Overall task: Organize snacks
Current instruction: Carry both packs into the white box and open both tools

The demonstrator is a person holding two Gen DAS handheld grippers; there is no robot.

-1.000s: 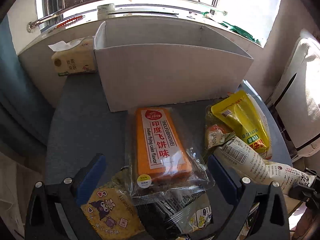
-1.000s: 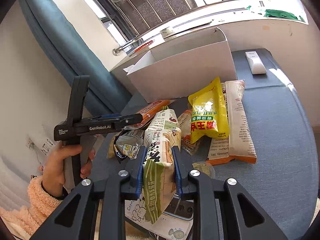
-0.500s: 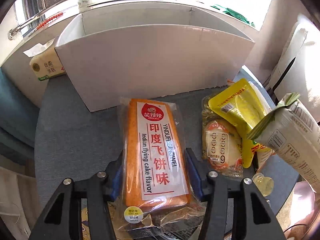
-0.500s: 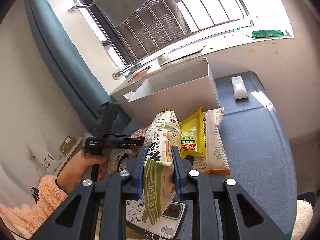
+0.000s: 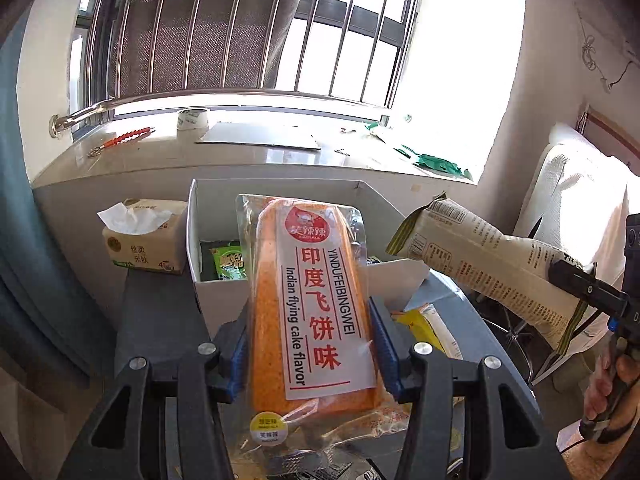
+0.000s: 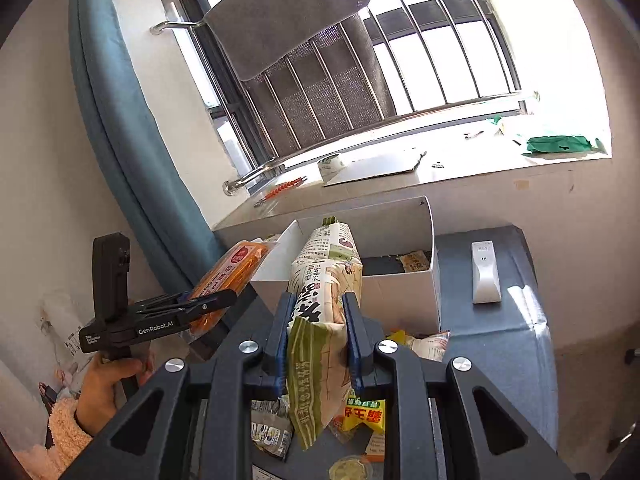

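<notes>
Left wrist view: left claw clamped on the orange cake pack, held above the worktop before the white box at its far edge. Best carry it clear over the near wall, then let go low. One green packet seen in the box; one tissue pack at the left.

Right wrist view: right claw pinched narrow on the beige bag, also aloft short of the box. Stagger the two drops. On the worktop: one remote; loose snacks below partly hidden, count uncertain.
</notes>
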